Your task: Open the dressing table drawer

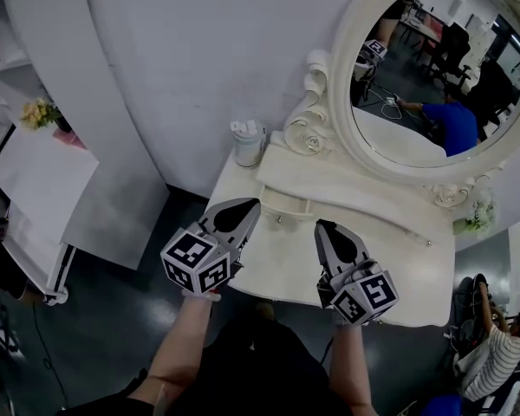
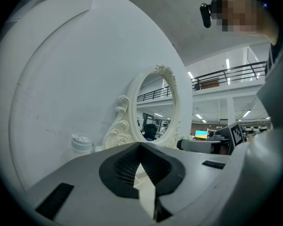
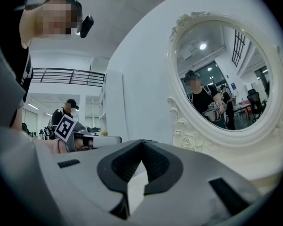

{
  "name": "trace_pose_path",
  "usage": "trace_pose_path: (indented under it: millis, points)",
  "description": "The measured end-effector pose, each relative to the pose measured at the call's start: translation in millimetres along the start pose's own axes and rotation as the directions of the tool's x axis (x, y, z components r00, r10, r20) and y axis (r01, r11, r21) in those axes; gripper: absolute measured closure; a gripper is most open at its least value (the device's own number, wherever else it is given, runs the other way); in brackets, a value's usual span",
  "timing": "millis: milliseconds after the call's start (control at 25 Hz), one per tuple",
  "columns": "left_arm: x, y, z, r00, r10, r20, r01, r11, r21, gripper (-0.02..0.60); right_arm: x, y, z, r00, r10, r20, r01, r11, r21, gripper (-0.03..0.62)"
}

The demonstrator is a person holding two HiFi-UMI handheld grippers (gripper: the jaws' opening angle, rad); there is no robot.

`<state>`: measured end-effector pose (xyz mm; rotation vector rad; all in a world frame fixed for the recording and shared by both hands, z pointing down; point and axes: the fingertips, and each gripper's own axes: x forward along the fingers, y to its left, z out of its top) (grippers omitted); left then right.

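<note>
White painted wood makes up the dressing table (image 1: 390, 267), and a big oval mirror (image 1: 433, 68) stands along its back edge. Under the mirror is a low raised part. The small drawer (image 1: 288, 203) is in that part, near the back left of the table top, and a tiny knob (image 1: 279, 218) sticks out of its front. A second knob (image 1: 429, 243) sits further along toward the right edge. The drawer front looks pushed in, or very nearly, but from above I cannot be sure.

The left gripper (image 1: 251, 204) is held over the front half of the table top and points at the back edge. Its tip is just beside the small knob, which is probably why it is there. Its two fingers are pressed together with nothing between them. The right gripper (image 1: 322, 225) is a little to the right of it, pointing the same way. Its fingers are also pressed together and hold nothing.

Both are held flat and a little apart, I think so they do not bump each other. This could be hands coming to the knob or hands going away from it.

A white cup with a lid (image 1: 249, 143) stands at the back left corner, out of the way.
</note>
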<state>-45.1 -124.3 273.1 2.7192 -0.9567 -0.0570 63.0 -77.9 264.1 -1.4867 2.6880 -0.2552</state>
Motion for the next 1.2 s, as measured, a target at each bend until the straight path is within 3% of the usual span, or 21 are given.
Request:
trace_pose_path:
  millis: [600,960,1200]
  points:
    - [1.0,6.0,5.6,0.999,-0.027,0.02,0.028,0.999,-0.045,0.581,4.4,0.7,-1.0,1.0,0.0,-0.008,0.0,1.0,0.005,0.591]
    - [5.5,14.1,-12.5,0.999,-0.033,0.009,0.034,0.989,-0.142,0.581,3.7,-8.2,-27.6,0.999,-0.019,-0.034,0.021,0.998,0.067,0.591]
    - [13.9,20.9,-26.2,0.999,-0.03,-0.014,0.027,0.987,-0.16,0.581,6.3,-17.2,-45.7,0.998,-0.028,-0.054,0.033,0.995,0.09,0.591]
